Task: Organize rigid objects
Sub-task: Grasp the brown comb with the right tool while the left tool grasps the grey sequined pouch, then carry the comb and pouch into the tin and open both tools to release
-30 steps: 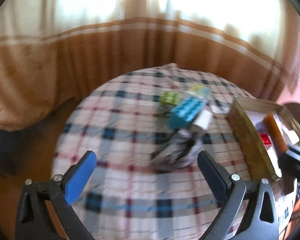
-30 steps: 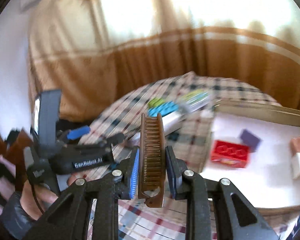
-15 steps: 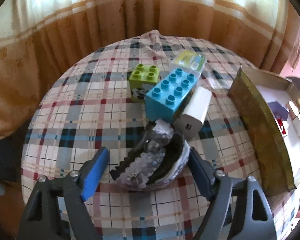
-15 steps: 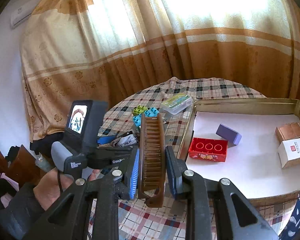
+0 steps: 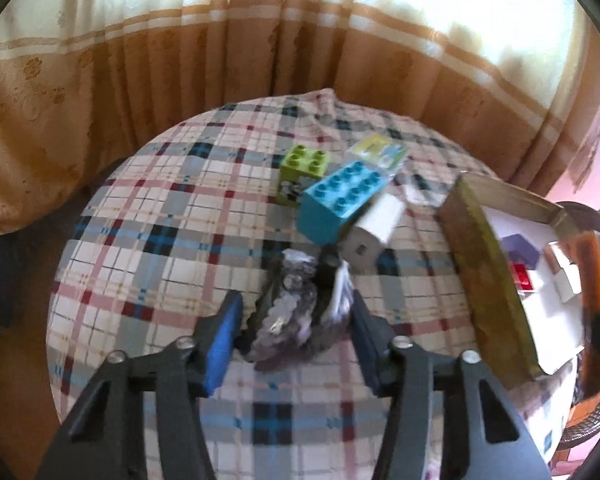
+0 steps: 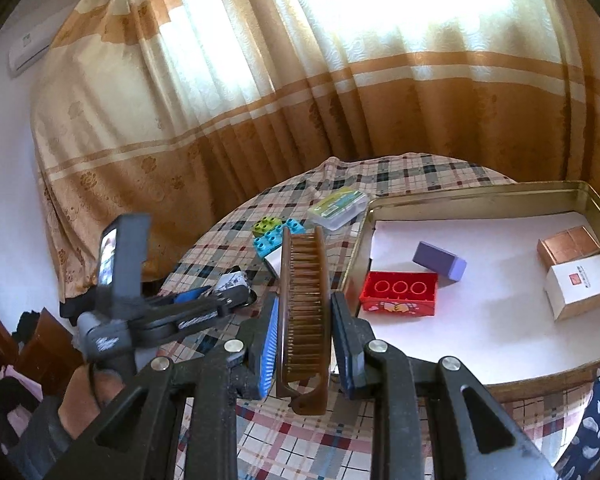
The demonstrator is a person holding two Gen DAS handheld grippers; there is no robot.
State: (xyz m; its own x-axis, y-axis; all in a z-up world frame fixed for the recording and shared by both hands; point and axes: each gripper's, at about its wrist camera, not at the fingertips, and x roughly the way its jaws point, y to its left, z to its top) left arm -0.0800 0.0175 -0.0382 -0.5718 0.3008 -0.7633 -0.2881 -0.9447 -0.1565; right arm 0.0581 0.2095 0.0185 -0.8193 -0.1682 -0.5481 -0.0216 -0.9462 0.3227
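A silvery-black hair clip lies on the checked tablecloth. My left gripper is closing on it, and both pads touch its sides. The right wrist view shows the same left gripper low over the hair clip, held by a person's hand. My right gripper is shut on a brown comb, which stands on edge between the pads. It hovers beside the left wall of a gold tin tray.
Behind the clip lie a white adaptor, a blue brick, a green brick and a clear case. The tray holds a red brick, purple block, copper box and white box. Curtains hang behind.
My left gripper's jaws have narrowed from wide open to the sides of the hair clip, which now looks squeezed narrower. The right gripper has shifted a little with the comb still held.
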